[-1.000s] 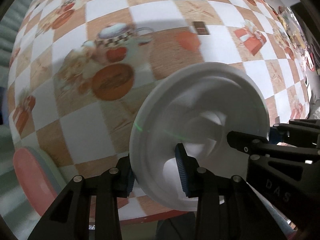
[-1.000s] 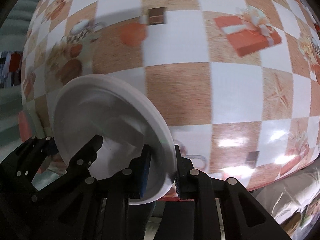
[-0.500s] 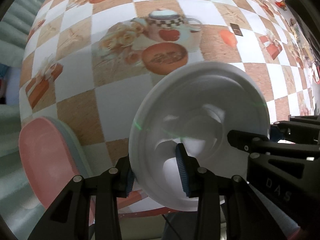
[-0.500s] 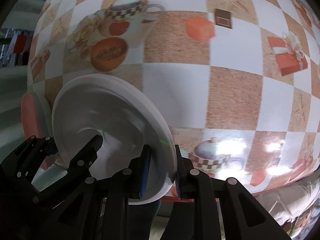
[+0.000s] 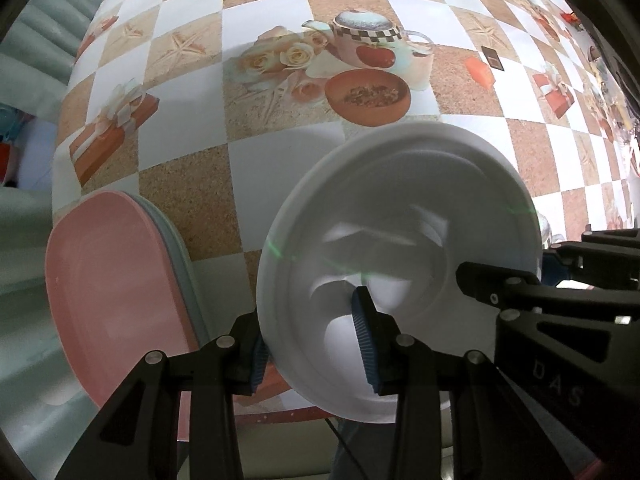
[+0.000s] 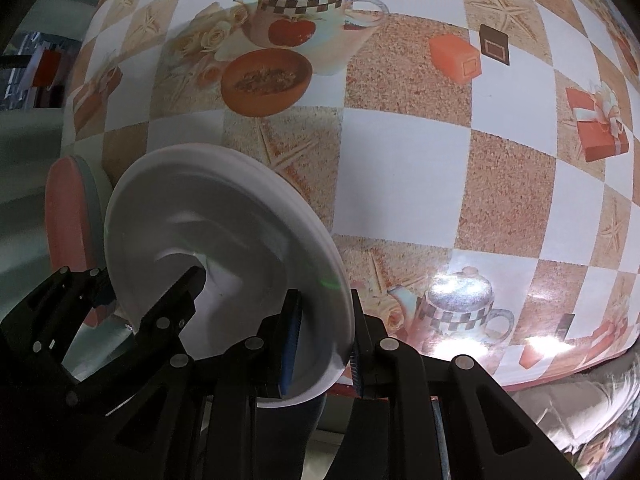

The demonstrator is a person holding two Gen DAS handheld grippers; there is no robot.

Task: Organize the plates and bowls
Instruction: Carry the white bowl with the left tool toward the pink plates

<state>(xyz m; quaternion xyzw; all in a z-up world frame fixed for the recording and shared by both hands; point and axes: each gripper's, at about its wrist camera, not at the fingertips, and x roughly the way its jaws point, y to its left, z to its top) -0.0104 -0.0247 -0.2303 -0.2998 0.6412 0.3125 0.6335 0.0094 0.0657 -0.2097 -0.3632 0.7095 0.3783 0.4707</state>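
A white deep plate point(image 5: 400, 240) hangs tilted above the table, held by both grippers at opposite rims. My left gripper point(image 5: 312, 352) is shut on its left rim, one blue pad inside the well and one behind the rim. Its right rim is pinched between the pads of my right gripper point(image 6: 323, 340), which also shows at the right of the left wrist view point(image 5: 536, 268). The right wrist view has the same white plate point(image 6: 224, 240) with the left gripper point(image 6: 120, 300) beyond it. A pink plate point(image 5: 116, 300) lies on a pale grey-green plate just left of the white one.
The table point(image 5: 280, 168) wears a checked cloth printed with teapots, bowls and gift boxes. The pink stack point(image 6: 66, 216) sits at the table's near left corner. The table's near edge point(image 6: 560, 376) runs along the bottom, with pale green surfaces beyond the left side.
Both grippers have carried the white plate leftward over the table. The pink stack has come closer and now lies right beside the plate. Both grips are unchanged.
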